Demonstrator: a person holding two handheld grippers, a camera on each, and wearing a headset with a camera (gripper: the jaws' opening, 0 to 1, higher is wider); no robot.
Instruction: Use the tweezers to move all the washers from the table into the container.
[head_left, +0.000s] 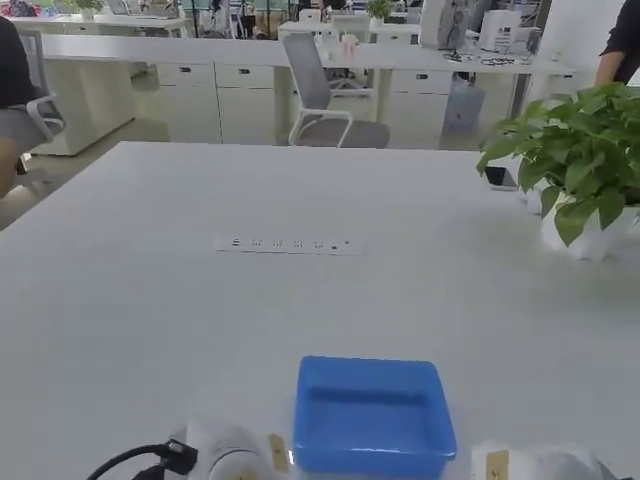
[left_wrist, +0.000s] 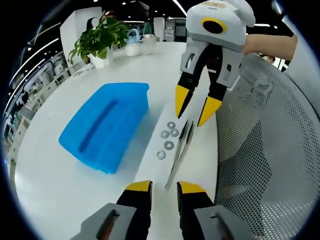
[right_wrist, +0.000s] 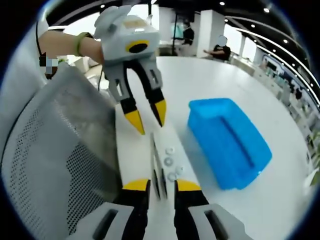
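Five washers (left_wrist: 168, 139) lie loose on the table (left_wrist: 150, 70), just beside the tweezers (left_wrist: 179, 150) and between them and the blue container (left_wrist: 105, 125). The left gripper (left_wrist: 165, 187) is spread wide and empty, with the tweezers' end in its gap. The right gripper (left_wrist: 194, 114) faces it, parted too and gripping nothing, above the far end.

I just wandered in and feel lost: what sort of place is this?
Most likely an open-plan office: rows of white desks with drawer units, a grey swivel chair, and a potted plant on the big white table.
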